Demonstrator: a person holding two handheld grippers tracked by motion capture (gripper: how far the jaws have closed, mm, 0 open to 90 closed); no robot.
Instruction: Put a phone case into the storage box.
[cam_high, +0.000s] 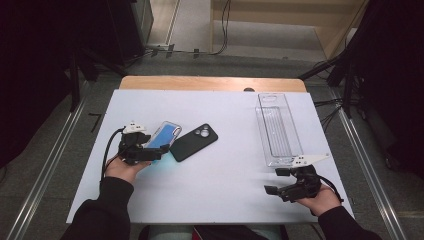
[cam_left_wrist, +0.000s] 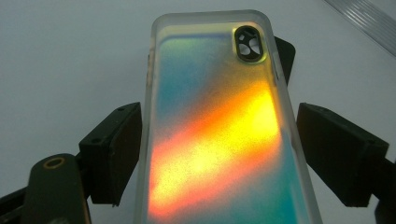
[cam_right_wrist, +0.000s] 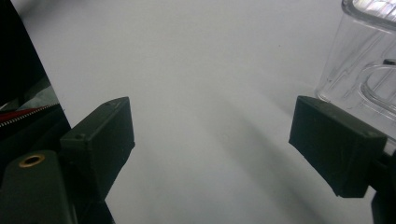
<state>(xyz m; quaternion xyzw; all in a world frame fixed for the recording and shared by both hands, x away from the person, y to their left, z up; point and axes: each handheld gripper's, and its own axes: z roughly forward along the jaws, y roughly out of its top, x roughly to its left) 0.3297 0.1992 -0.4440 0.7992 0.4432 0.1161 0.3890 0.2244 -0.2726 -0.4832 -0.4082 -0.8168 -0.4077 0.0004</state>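
The left gripper (cam_high: 150, 150) sat at the left side of the white tabletop (cam_high: 225, 175), carried by the person's left hand (cam_high: 122, 167), whose dark sleeve came in from the bottom edge of the high view. Between its two black fingers (cam_left_wrist: 114, 156) ran an iridescent phone case (cam_left_wrist: 219, 135), translucent at the rim and shimmering blue, orange and yellow across its back, with the camera cutout at the far end. In the left gripper view the fingers pressed against the case's long sides, one on each edge, so the case was gripped across its width, and its far end pointed away from the hand toward the middle of the tabletop. Whether the case was lifted clear of the tabletop could not be told for certain. Just beside it, on its right in the high view, a black phone case (cam_high: 194, 142) lay flat with its round camera ring facing up, its near corner close to the iridescent one. Well apart, at the right side, the right gripper (cam_high: 272, 181) rested low over the tabletop in the person's right hand (cam_high: 320, 200), its fingers (cam_right_wrist: 100, 140) spread wide with only bare white surface between them. A clear plastic tray (cam_high: 277, 127), long and narrow, stood just beyond that gripper.
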